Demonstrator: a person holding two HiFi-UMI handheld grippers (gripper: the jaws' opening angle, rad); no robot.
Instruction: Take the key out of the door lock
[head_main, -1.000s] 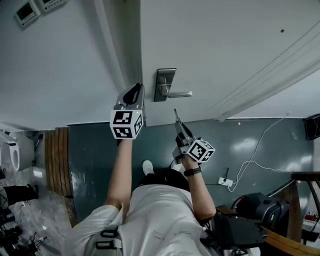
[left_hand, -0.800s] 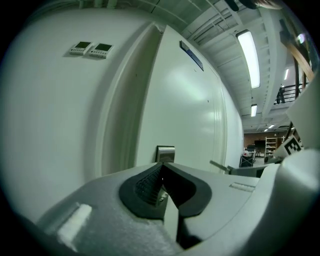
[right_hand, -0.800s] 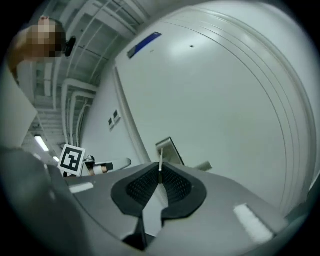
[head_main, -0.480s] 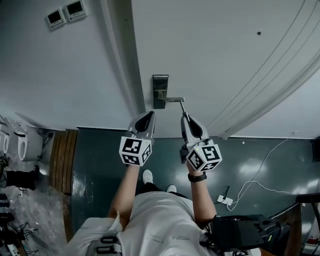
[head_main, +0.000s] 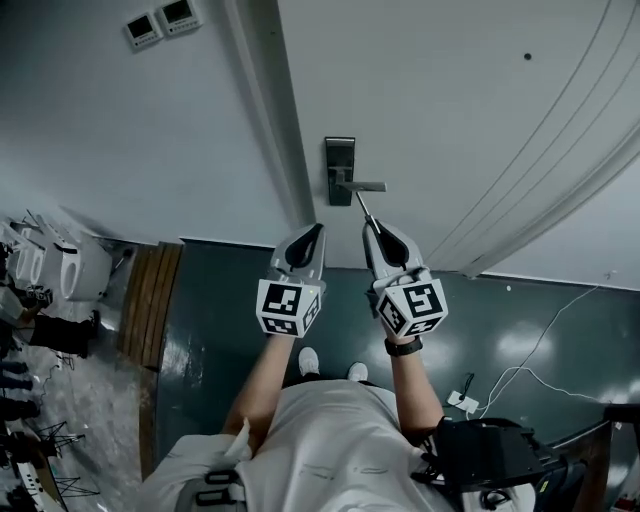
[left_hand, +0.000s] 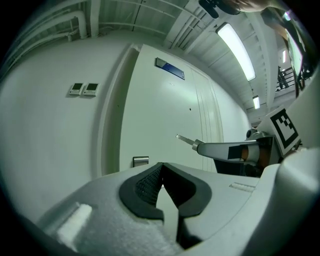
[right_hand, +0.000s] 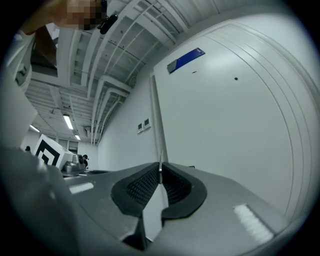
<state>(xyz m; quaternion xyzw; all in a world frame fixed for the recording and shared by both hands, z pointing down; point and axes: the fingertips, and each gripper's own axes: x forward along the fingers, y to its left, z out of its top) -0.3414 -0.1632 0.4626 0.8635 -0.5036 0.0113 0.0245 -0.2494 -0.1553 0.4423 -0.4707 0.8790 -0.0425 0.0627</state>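
The dark lock plate (head_main: 340, 168) with its lever handle (head_main: 367, 186) sits on the white door (head_main: 450, 110). A thin metal key (head_main: 361, 206) sticks out of my right gripper (head_main: 372, 229), which is shut on it. Its tip lies just below the handle in the head view. In the left gripper view the key (left_hand: 185, 140) juts from the right gripper (left_hand: 199, 146), clear of the door, and the lock plate (left_hand: 140, 160) shows just above the left gripper. Seen edge-on, the key (right_hand: 160, 171) stands pinched between the pads. My left gripper (head_main: 314, 232) hangs beside the right, shut and empty.
The door frame (head_main: 268, 110) runs left of the lock. Two small wall panels (head_main: 162, 22) hang on the wall at upper left. Wooden slats (head_main: 148, 300) and gear lie on the floor at left, and a white cable (head_main: 540, 365) lies at right.
The left gripper has drawn back from beside the lock plate and now hangs next to the right one. The right gripper has risen and rolled with the key, bringing its tip up under the handle.
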